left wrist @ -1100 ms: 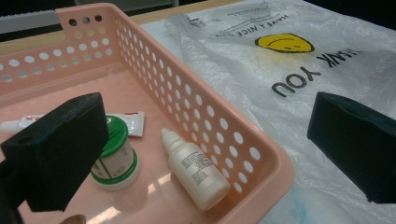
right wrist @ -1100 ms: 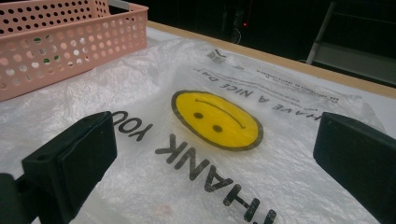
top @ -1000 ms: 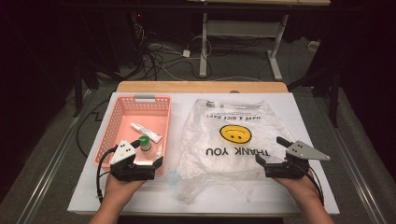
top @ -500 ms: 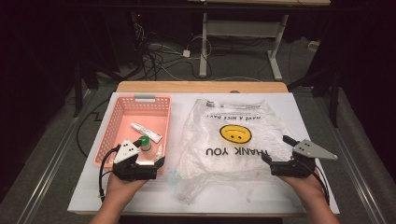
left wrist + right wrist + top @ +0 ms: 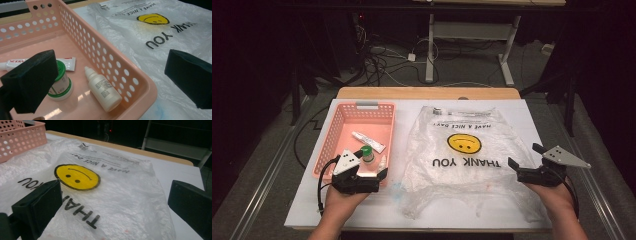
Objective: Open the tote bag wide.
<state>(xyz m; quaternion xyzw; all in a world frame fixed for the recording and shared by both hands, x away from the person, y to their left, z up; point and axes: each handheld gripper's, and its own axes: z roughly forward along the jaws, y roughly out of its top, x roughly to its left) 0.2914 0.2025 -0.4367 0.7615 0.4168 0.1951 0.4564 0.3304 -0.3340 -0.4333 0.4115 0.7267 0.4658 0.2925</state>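
Left gripper [image 5: 379, 175]: jaws wide open, empty, over the near corner of the basket.
Right gripper [image 5: 524, 157]: jaws wide apart, holding nothing, at the bag's right edge.
Plastic bag [image 5: 462, 165]: flat on the white table [image 5: 532, 112], just right of the basket; likely light, limp and slippery, best pinched at a loose edge.
Pink basket [image 5: 140, 86]: holds a dropper bottle [image 5: 103, 88], a green-lidded jar [image 5: 60, 81] and a white tube [image 5: 66, 62].
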